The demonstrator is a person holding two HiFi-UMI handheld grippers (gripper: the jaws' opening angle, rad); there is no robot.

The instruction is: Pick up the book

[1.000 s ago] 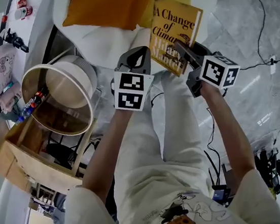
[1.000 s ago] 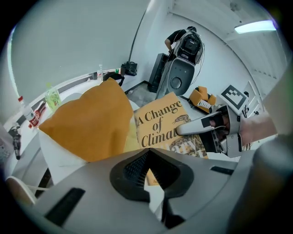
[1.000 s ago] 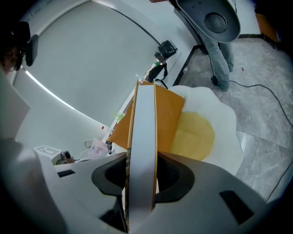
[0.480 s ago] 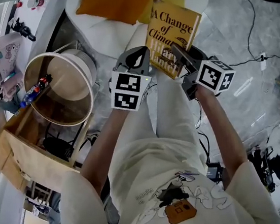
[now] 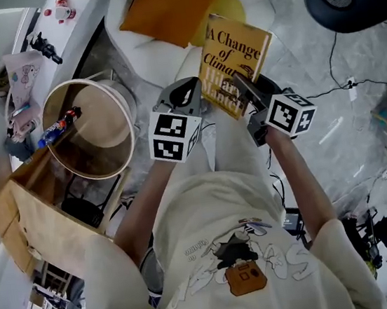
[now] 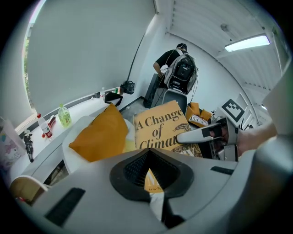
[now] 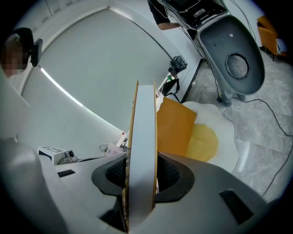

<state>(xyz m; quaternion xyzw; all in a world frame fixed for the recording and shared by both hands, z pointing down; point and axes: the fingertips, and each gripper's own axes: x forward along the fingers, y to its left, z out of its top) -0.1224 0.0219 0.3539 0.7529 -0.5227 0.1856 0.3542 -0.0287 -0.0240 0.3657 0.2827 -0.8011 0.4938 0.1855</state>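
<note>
**Book held in the air by the right tongs**

The book [image 5: 235, 54] is yellow, and the words "A Change of Clima…" can be read on its cover. It lies on no surface: it is in the air in front of the person, above the legs. It is tilted, with the cover turned up toward the head camera.

The right tongs [image 5: 242, 86] pinch the book at its lower right part, and one finger lies across the cover. In the right gripper view the white page edge stands upright between the two black pads. The pads press on it from both sides.

The left tongs [image 5: 185, 89] are just beside the lower left edge of the book. Whether they touch it, I cannot tell. In the left gripper view these tongs are pressed together at the tips and pinch nothing. The cover faces this camera, and a small yellow piece of it shows through the hole between the pads.

Behind the book an orange cushion [image 5: 172, 3] lies on a white seat [image 5: 144, 47], with a yellow cushion [image 5: 229, 5] beside it. At the person's left side a round basket [image 5: 101, 123] stands near a white tabletop [image 5: 89, 8] that carries small things. A cable [image 5: 326, 90] runs over the grey floor [image 5: 307, 50]. In the left gripper view, far behind, a person with a backpack [image 6: 179, 68] stands by the wall.
</note>
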